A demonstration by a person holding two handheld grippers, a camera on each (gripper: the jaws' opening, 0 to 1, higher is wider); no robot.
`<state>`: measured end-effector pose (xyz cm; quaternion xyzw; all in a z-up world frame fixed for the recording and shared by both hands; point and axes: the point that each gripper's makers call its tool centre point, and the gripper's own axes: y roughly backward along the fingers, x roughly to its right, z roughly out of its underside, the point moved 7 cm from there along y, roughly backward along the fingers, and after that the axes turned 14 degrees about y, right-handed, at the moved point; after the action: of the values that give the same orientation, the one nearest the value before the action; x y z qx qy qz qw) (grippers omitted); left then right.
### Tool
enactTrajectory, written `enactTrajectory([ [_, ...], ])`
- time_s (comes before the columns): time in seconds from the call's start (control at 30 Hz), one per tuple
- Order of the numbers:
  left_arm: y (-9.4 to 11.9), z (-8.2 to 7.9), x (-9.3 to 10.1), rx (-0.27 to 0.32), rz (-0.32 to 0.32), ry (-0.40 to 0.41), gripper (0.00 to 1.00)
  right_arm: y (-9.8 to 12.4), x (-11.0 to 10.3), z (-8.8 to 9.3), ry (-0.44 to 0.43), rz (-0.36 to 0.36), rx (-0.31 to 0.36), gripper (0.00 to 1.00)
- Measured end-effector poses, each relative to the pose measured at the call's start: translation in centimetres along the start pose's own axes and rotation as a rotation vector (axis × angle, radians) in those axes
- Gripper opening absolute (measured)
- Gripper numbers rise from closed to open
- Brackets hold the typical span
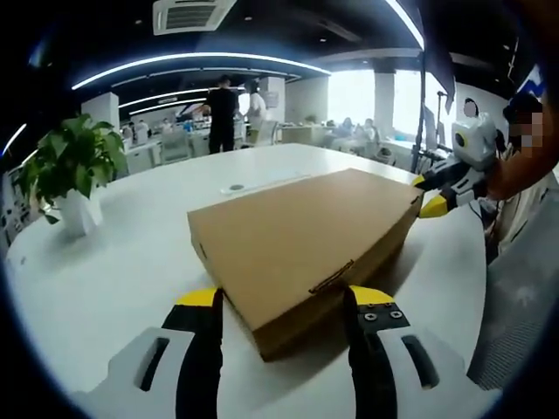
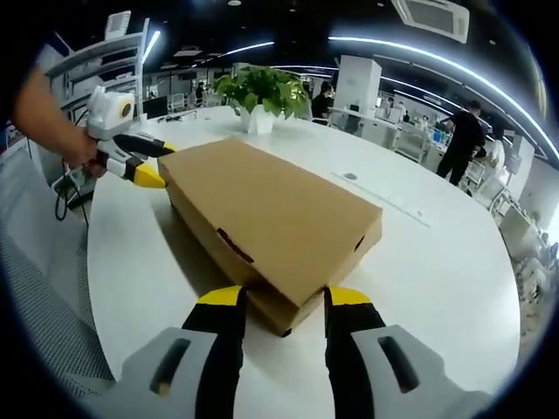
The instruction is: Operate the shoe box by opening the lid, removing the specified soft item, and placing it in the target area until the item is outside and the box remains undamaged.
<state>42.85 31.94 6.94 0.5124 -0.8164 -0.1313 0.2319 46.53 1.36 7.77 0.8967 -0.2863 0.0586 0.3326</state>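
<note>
Left gripper view: a potted plant (image 1: 74,166) in a white pot is seen at far left on the white table (image 1: 131,253). The left gripper (image 1: 286,301) is held released, jaws spread either side of the near corner of the cardboard shoe box (image 1: 306,236), with no contact made. The box is laid flat on the table near its middle, lid closed. A slot-shaped tab (image 1: 332,277) is visible on the lid edge facing the camera. At right, the right gripper (image 1: 434,194) is seen at the far corner of the box, its yellow-tipped jaws set apart around that corner; contact cannot be told. It is held by a person's hand (image 1: 515,170).

Right gripper view: the left gripper (image 2: 150,164) is seen at upper left, held by a hand (image 2: 74,150), jaws parted at the far corner of the shoe box (image 2: 271,218). The box is set diagonally on the table (image 2: 437,253), lid shut, with a dark slot (image 2: 234,245) on the side wall. The plant (image 2: 260,92) stands behind the box. The right gripper (image 2: 274,305) is unclenched, jaws straddling the near corner of the box. Standing people (image 2: 461,140) are seen in the office background at right.
</note>
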Motion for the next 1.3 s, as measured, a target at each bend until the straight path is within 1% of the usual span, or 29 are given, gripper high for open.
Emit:
enactTrajectory([
  [0.3,0.5,-0.8,0.3,0.02,0.004,0.024,0.58,0.7,0.1,-0.7,-0.01,0.006,0.025,0.34],
  [0.67,1.1,-1.6,0.6,0.041,0.002,0.028,0.58,1.1,0.3,-1.3,-0.011,0.008,0.043,0.35],
  [1.1,1.6,-2.4,1.0,0.048,0.002,0.033,0.58,1.7,0.6,-2.1,-0.018,0.014,0.054,0.35],
  [1.3,2.2,-3.3,1.4,0.06,0.005,0.035,0.58,2.1,1.0,-2.7,-0.021,0.015,0.066,0.36],
])
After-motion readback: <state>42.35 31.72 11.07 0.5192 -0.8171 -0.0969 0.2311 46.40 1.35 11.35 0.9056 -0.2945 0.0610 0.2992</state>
